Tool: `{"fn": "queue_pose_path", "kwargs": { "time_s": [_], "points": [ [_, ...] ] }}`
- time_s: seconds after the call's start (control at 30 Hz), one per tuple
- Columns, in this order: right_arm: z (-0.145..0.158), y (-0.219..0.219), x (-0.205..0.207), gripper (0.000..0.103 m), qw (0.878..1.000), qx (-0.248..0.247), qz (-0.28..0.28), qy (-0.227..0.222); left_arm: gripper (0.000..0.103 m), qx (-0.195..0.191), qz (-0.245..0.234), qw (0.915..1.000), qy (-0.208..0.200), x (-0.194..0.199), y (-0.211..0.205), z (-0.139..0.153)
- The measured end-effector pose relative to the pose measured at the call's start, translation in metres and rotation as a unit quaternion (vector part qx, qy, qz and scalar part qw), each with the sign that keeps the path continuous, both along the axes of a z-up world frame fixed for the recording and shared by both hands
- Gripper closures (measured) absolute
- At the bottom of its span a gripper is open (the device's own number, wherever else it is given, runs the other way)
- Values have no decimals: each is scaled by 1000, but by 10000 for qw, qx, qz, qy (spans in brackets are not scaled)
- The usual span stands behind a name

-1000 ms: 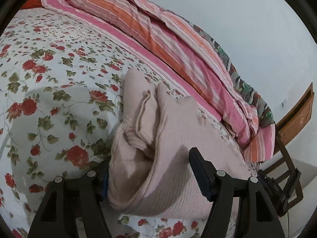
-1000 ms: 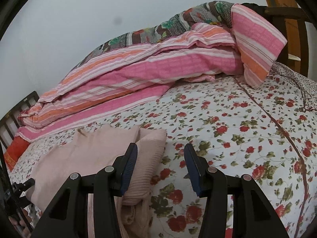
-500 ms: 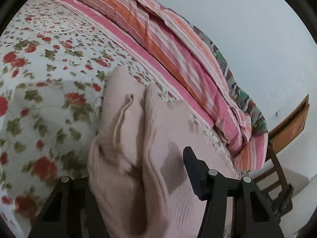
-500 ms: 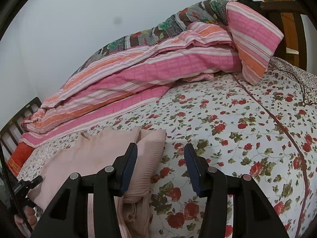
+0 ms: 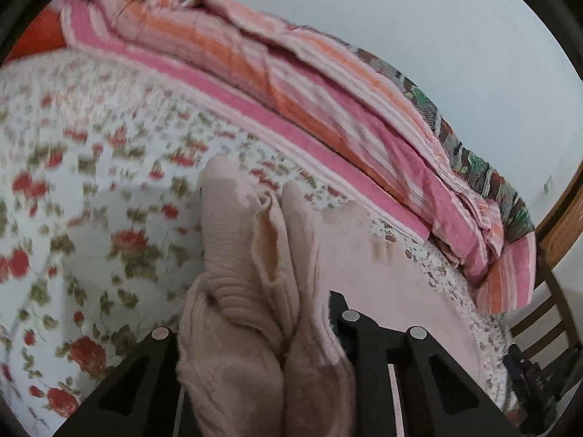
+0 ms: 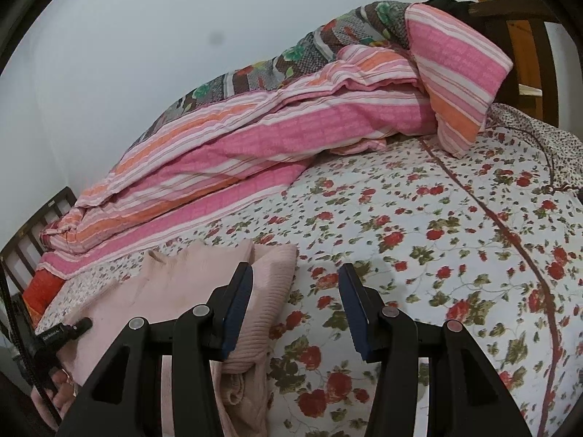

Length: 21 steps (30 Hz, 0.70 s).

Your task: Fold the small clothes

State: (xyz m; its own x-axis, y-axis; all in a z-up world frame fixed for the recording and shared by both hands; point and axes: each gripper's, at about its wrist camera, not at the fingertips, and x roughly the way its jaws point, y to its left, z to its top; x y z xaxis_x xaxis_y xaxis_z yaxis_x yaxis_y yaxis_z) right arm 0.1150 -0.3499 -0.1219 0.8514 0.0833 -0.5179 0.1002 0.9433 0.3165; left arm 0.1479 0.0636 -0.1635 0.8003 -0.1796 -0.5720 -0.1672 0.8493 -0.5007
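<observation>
A pale pink knitted garment (image 5: 255, 291) lies bunched on the floral bedsheet (image 5: 91, 218). My left gripper (image 5: 255, 331) has its jaws on either side of the bunched folds, and cloth fills the gap between them. The garment also shows in the right wrist view (image 6: 175, 291), lying flatter, with a folded ribbed edge. My right gripper (image 6: 295, 309) is open and empty, just above the sheet at the garment's right edge; its left finger (image 6: 237, 306) overlaps the ribbed fold.
A pink and orange striped quilt (image 6: 273, 131) is piled along the far side of the bed against the wall. A wooden headboard (image 6: 510, 18) stands at the right. A wooden chair (image 5: 539, 313) stands beyond the bed's edge. Open floral sheet (image 6: 455, 255) spreads to the right.
My left gripper has closed in on the bunched pink garment and the cloth now fills its jaws. The left view has swung and blurred. My right gripper has stayed open, nearly still.
</observation>
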Motion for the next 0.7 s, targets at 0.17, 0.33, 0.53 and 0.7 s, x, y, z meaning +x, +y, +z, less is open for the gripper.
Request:
{"fn": "queue_pose_path", "kwargs": {
  "time_s": [0.17,0.33,0.53,0.7],
  "points": [
    [2,-19,-4,55,9996,236,-153,-5,84,642,-129,9976,-216,4,-40,46],
    [6,-49,-11,55,9973,584,-437,-94,84,1135,-502,9910,-496,9,-100,87],
    [6,-82,-23,55,9933,828,-793,-173,84,1679,-1214,9761,-650,7,-217,96],
    [5,-101,-31,55,9905,981,-936,-224,83,2458,-1829,9519,32,2,-312,23]
  ]
}}
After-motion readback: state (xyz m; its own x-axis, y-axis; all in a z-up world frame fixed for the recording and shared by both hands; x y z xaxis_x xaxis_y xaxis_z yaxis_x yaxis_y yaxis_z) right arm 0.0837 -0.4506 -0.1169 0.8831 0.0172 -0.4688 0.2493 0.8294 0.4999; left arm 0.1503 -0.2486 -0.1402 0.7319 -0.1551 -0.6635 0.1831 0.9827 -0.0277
